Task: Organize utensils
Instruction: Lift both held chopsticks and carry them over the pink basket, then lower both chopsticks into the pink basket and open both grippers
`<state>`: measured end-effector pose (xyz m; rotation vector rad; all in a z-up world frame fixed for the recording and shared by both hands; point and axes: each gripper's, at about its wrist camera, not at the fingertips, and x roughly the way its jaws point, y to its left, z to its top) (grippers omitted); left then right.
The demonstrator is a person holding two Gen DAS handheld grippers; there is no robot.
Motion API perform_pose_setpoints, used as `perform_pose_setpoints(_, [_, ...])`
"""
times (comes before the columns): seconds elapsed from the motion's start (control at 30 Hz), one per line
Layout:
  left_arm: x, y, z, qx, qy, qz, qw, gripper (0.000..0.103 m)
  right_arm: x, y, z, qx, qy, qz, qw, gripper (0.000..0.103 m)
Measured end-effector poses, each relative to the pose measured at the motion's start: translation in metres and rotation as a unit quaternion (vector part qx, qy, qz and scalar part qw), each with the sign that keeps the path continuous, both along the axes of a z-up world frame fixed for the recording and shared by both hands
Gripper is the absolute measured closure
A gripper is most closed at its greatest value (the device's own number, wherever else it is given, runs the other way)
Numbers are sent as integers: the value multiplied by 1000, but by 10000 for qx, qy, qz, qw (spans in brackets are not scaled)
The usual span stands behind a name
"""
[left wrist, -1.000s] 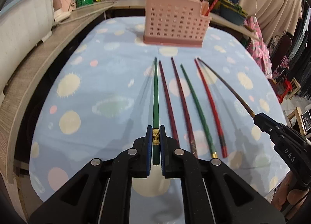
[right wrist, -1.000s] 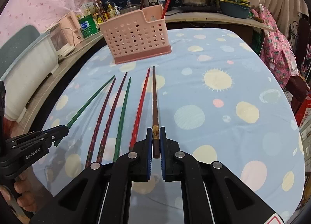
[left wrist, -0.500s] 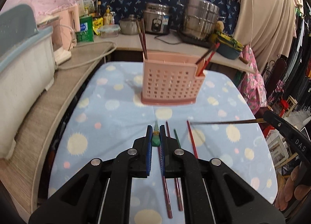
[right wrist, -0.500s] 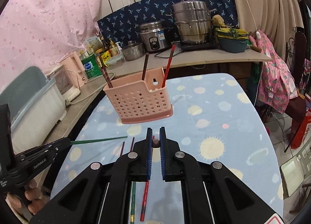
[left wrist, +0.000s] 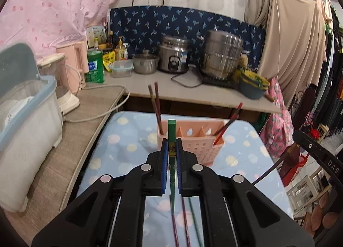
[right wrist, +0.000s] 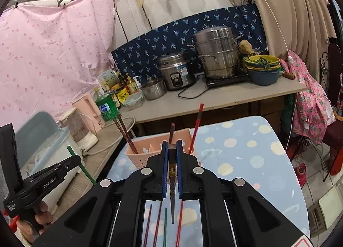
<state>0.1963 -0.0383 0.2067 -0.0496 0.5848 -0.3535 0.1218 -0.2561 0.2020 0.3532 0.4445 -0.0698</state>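
The left gripper [left wrist: 171,146] is shut on a green chopstick [left wrist: 171,128], held nearly upright in the air with its thin tip hanging down. The right gripper [right wrist: 172,148] is shut on a dark brown chopstick [right wrist: 171,170] in the same way. Both hang above the near side of the pink slotted holder [left wrist: 199,146], also seen in the right wrist view [right wrist: 141,160]. The holder has dark chopsticks [left wrist: 156,103] at its left end and red ones [left wrist: 230,119] at its right. Several chopsticks [right wrist: 159,219] lie on the dotted blue tablecloth [right wrist: 240,150] below.
Behind the table runs a counter [left wrist: 193,90] with a rice cooker [left wrist: 174,56], a steel steamer pot [left wrist: 223,54], a small pot and stacked bowls [left wrist: 253,84]. A white lidded bin [left wrist: 23,118] and a pink blender stand on the left ledge. Clothes hang at the right.
Both grippers have lifted their chopsticks off the table and risen. The chopsticks have swung from lying flat to nearly upright. The view now looks over the holder to the counter.
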Motion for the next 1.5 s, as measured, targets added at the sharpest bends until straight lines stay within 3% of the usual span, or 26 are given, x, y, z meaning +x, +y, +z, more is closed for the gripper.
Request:
perform_pose_setpoints(0.3, [31, -6, 73, -469, -751, 171, 9959, 96, 38, -2, 66, 2, -836, -83, 9965, 96])
perform_pose_setpoints(0.5, [69, -13, 91, -563, -905, 306, 9938, 96, 74, -6, 86, -71, -1031, -203, 9944, 96])
perform_pose_setpoints(0.63, [89, -18, 82, -542, -833, 378, 9943, 96, 99, -7, 80, -151, -938, -232, 9952, 96])
perform_pose_setpoints(1.03, [123, -31, 16, -298, -202, 357, 9987, 96, 147, -5, 9, -32, -145, -101, 9998, 96])
perform_pose_setpoints(1.33, [125, -34, -6, -171, 1, 371, 9992, 95, 151, -4, -10, 2, 121, -83, 9999, 93])
perform_pose_setpoints(1.5, [120, -31, -8, -144, 30, 386, 9991, 89, 142, -3, -8, -25, 94, -89, 9999, 91])
